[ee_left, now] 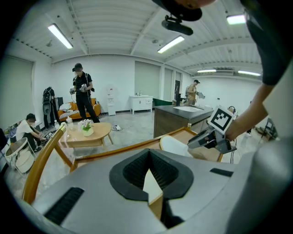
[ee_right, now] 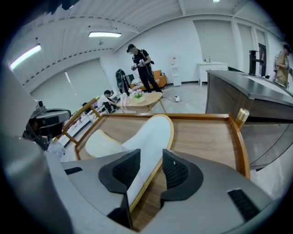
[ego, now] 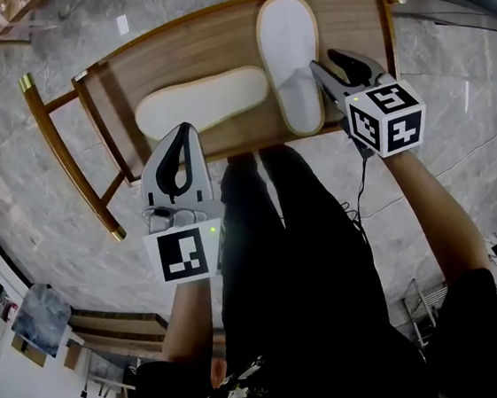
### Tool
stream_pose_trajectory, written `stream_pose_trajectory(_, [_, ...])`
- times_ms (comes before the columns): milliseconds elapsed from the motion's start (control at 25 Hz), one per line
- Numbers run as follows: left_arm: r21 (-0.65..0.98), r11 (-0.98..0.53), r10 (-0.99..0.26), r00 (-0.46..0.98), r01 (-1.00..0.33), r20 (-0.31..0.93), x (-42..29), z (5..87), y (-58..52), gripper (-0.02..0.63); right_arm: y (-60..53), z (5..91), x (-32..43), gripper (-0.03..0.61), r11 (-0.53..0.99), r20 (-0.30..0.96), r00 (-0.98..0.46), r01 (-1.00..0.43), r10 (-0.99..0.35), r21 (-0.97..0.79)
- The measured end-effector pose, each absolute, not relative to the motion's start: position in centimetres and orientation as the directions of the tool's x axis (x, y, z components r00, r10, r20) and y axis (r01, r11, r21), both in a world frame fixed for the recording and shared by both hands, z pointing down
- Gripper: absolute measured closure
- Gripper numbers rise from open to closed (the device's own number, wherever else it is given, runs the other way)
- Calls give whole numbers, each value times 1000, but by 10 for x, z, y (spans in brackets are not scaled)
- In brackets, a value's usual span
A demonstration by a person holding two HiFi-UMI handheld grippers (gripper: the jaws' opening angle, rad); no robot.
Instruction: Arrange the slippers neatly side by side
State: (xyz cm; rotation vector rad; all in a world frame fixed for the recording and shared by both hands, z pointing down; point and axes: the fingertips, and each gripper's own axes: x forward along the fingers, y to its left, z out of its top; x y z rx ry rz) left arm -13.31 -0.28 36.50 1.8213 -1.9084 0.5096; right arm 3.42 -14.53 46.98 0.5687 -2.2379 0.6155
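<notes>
Two white slippers lie on the wooden table [ego: 149, 57] at an angle to each other, the right slipper [ego: 290, 51] pointing away from the person and the left slipper [ego: 202, 99] across it, their near ends close together. The right tool [ego: 325, 61] stands open with the right slipper's edge between its spread jaws, which the right gripper view shows, while the left tool [ego: 185, 130] is closed on nothing, just beside the left slipper. No print is readable, only black-and-white square patterns on each marker cube [ego: 384, 117]; the left gripper view alone shows a person standing [ee_left: 83, 93] in the room beyond.
</notes>
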Motion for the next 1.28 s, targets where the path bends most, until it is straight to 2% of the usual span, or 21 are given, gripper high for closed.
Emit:
stream_pose_trajectory(240, [27, 17, -832, 1, -999, 555, -130, 365, -1, 626, -150, 449, 39, 454, 792, 703, -628, -591, -334, -152])
stream_pose_trajectory(520, [8, -115, -781, 95, -993, 617, -120, 382, 0, 623, -123, 426, 44, 456, 761, 643, -625, -642, -443, -99])
stream_pose_trajectory(560, [11, -132, -770, 109, -991, 628, -119, 385, 0, 585, -117, 424, 44, 456, 754, 637, -626, -649, -449, -106])
stream_pose_trajectory(600, [17, -147, -761, 124, -989, 637, -117, 388, 0, 474, -111, 423, 45, 456, 745, 632, -627, -657, -455, -114])
stream_pose_trajectory(640, [23, -159, -753, 136, -987, 644, -116, 392, -1, 446, -106, 423, 46, 458, 736, 629, -626, -666, -461, -122])
stream_pose_trajectory(840, [-64, -266, -697, 146, -962, 702, -121, 412, 6, 439, -87, 425, 43, 469, 694, 617, -624, -700, -480, -168])
stream_pose_trajectory(920, [-80, -317, -656, 158, -945, 738, -125, 424, 9, 425, -84, 423, 43, 530, 682, 603, -628, -709, -493, -181])
stream_pose_trajectory(1040, [-60, -378, -587, 189, -924, 788, -135, 443, 7, 414, -81, 422, 42, 535, 686, 593, -631, -707, -501, -173])
stream_pose_trajectory(1280, [-110, -623, -389, 185, -775, 903, -149, 479, -1, 414, -66, 424, 36, 550, 694, 596, -634, -700, -493, -171])
